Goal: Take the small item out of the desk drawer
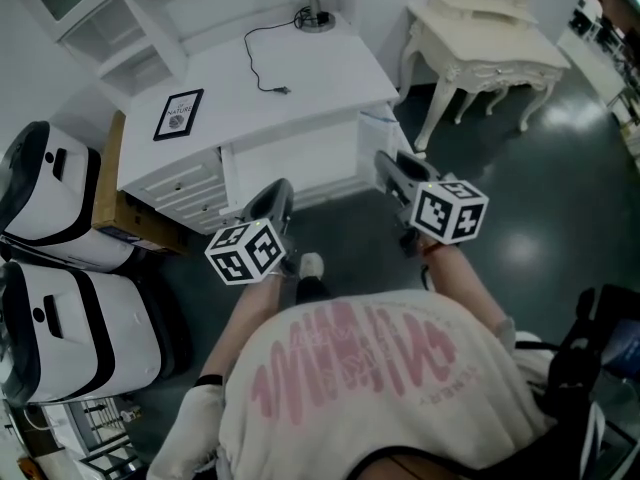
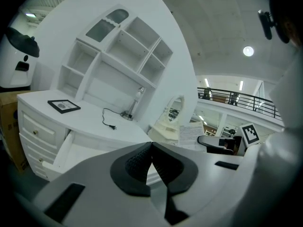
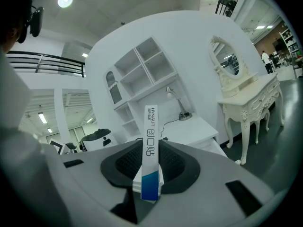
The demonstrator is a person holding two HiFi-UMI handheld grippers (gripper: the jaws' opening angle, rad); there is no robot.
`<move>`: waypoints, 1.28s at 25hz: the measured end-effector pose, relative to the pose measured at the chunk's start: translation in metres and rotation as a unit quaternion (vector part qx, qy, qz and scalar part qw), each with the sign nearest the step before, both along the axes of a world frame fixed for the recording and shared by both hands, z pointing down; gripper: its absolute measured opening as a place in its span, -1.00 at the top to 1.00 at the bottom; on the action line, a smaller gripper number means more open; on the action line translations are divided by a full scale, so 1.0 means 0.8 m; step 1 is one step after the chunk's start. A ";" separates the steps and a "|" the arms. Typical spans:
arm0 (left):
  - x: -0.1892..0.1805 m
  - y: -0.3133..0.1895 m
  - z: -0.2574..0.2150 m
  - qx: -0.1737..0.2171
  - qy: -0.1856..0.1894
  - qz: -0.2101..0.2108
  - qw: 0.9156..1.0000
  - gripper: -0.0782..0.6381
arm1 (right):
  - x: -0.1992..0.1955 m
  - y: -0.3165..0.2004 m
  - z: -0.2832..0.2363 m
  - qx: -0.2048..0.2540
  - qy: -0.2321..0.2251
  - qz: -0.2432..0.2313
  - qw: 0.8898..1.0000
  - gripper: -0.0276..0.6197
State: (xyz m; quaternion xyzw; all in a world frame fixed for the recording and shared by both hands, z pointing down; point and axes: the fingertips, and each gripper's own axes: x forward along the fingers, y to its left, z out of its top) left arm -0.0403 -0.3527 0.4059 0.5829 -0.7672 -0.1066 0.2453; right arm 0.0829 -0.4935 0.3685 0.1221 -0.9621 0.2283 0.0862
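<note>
Box comes first: the small box (image 3: 150, 122) is out of the drawer. It stands pinched between the jaws of the right gripper (image 3: 151, 148). Its white end pokes up toward 12 o'clock and its blue end sits low, near the camera. The pads press on both flat sides, so the hold looks good. The jaws of the left gripper (image 2: 152, 144) are pressed together with nothing in them. Both grippers are up in the air, well apart from the desk.

The job looks almost done. The box is long and thin, so it could swing or slip. The person should squeeze evenly, keep it upright and move slowly.

Farther off, at about 11 o'clock in the head view, the drawer (image 1: 300, 158) looks pulled out under the white surface (image 1: 300, 68). The free left gripper could push it in. On the surface lie a picture frame (image 1: 178, 114) at 10 o'clock and a black cable (image 1: 262, 58). A lamp (image 1: 316, 13) stands far back at 12 o'clock. None of these is in the way.
</note>
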 end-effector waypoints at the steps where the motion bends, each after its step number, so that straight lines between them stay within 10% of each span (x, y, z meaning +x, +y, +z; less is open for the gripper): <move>1: 0.007 0.004 0.002 0.002 0.002 0.000 1.000 0.70 | 0.007 0.005 0.003 0.000 0.001 0.001 1.000 0.59; 32: 0.048 0.027 0.043 -0.010 0.034 0.005 0.999 0.70 | 0.040 0.022 0.050 -0.009 0.046 -0.011 0.999 0.59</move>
